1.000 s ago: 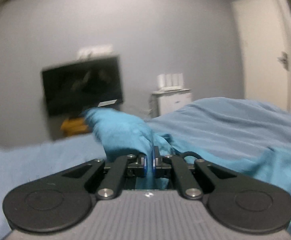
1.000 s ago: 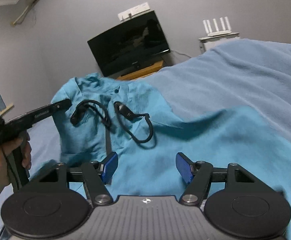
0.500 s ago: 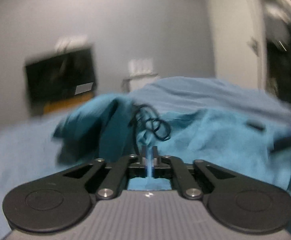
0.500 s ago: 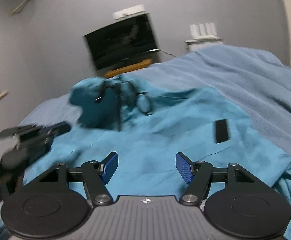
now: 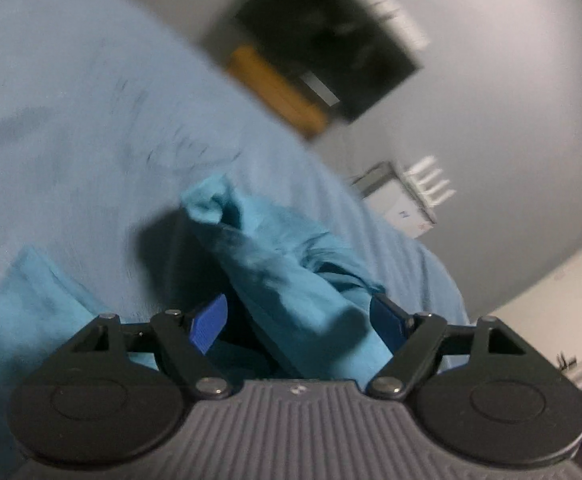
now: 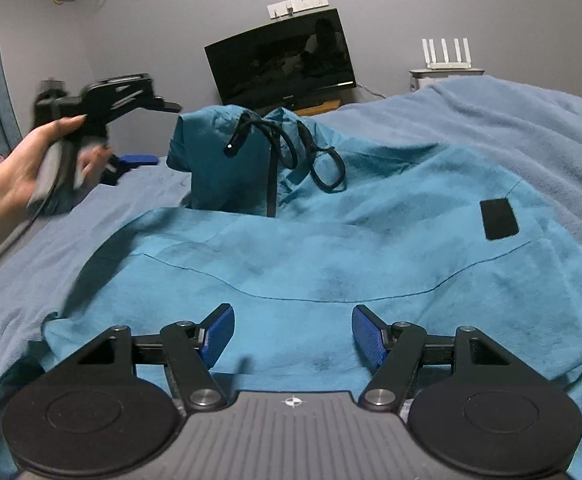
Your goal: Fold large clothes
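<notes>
The left gripper [image 5: 298, 322] has just been opening its jaws; they now stand spread, and a fold of the teal hooded jacket [image 5: 291, 280] lies between the blue pads without being pressed. The right gripper [image 6: 293, 334] is likewise spread, hovering over the jacket's back panel with nothing pinched.

The left wrist view is rolled and blurred: it shows only a bunched sleeve end running from 6 o'clock towards 11 o'clock over the light blue bedsheet [image 5: 71, 120]. The right wrist view alone shows the whole garment [image 6: 331, 260] spread across the bed, its hood raised at 12 o'clock with the black drawstring [image 6: 291, 148] looped over it, and a black patch [image 6: 499, 218] at 2 o'clock. It alone shows the left gripper from outside, at 10 o'clock, held up in a bare hand [image 6: 31, 168] clear of the cloth.

The jacket's left hem edge runs from 8 to 10 o'clock, beside open sheet. At 2 o'clock a heaped blue blanket [image 6: 511, 120] borders the garment. The monitor [image 6: 283, 64] stands beyond the bed at 12 o'clock.
</notes>
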`<state>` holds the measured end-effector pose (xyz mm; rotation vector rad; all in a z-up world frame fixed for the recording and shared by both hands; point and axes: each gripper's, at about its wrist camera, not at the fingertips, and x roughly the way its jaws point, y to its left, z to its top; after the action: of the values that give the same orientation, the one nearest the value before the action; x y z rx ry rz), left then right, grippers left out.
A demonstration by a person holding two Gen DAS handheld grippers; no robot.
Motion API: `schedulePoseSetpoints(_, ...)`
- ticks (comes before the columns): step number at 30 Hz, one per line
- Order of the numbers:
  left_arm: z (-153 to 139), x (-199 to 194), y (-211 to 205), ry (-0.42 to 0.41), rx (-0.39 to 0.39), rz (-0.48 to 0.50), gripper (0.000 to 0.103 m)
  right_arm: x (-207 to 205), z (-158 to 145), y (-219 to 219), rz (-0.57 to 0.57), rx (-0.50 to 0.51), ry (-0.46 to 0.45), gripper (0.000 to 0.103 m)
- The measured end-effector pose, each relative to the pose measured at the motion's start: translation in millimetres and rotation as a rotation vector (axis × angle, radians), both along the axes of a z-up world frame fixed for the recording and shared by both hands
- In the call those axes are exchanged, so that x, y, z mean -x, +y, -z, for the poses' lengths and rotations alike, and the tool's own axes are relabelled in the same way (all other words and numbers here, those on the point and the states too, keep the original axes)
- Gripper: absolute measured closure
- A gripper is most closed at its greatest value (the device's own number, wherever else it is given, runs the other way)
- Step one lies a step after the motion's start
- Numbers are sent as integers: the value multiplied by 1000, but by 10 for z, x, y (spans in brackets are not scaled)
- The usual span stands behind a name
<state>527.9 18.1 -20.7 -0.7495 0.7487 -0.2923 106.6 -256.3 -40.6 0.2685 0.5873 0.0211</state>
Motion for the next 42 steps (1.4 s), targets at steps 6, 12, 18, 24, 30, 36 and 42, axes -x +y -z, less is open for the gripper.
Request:
schedulePoseSetpoints(6, 76, -414, -326, 2, -68, -14, 52, -88, 109, 36, -32, 5, 3, 34)
schedulePoseSetpoints(12, -239, -397, -638, -145, -389, 59, 98, -69, 71, 57, -34, 11, -35, 34)
schedulePoseSetpoints(18, -697, 51, -952, -463, -660, 172, 100, -22, 157, 127, -13, 73, -57, 35)
schedulePoseSetpoints(24, -983, 899, -1341, -796, -890, 344, 100, 96, 218, 199, 1, 145, -110, 35)
schedulePoseSetpoints(30, -704, 2072, -1442, -1075, -1037, 566, 100, 196, 178, 194, 50, 167, -137, 35)
schedulePoseSetpoints(36, -138, 2950, -1167, -1102, -1122, 671, 100, 326, 62, 74, 131, 151, -142, 35)
schedulePoseSetpoints(42, 497, 3381, -868, -1006, -1237, 709, 100, 507, -76, -69, 205, 91, -131, 35)
